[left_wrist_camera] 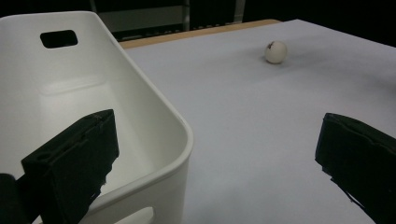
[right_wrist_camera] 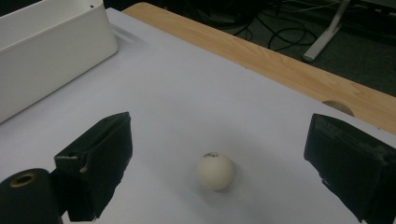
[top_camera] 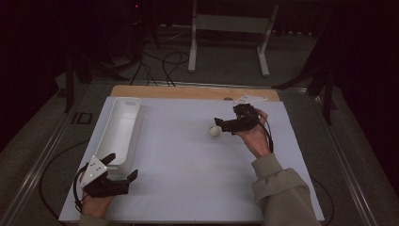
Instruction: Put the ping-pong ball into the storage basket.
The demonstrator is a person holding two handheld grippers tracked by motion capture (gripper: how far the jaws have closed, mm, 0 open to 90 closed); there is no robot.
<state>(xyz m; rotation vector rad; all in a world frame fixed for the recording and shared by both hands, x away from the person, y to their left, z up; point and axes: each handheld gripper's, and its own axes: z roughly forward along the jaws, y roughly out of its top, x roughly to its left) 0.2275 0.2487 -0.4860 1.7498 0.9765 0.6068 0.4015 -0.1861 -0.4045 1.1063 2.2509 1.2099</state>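
Note:
A small white ball [top_camera: 215, 131] with a dark mark lies on the white sheet, right of centre. My right gripper [top_camera: 221, 125] is open and points left at it, jaws just short of the ball. In the right gripper view the ball [right_wrist_camera: 215, 171] sits low between the two wide-apart black jaws of that gripper [right_wrist_camera: 222, 135], touching neither. My left gripper [top_camera: 122, 165] is open at the near left, by the near end of a long white bin [top_camera: 123, 127]. Its own view has the left gripper [left_wrist_camera: 217, 121] straddling the bin's corner [left_wrist_camera: 184, 135], one jaw over the empty inside, the ball [left_wrist_camera: 275, 51] far off.
The white sheet [top_camera: 188, 169] covers a wooden table whose far edge [top_camera: 188, 91] stays bare, with a round hole [right_wrist_camera: 338, 107] in it. Beyond stand a white metal frame [top_camera: 228, 28] and cables [top_camera: 160, 66] on the floor. The bin [right_wrist_camera: 51, 46] lies left of the ball.

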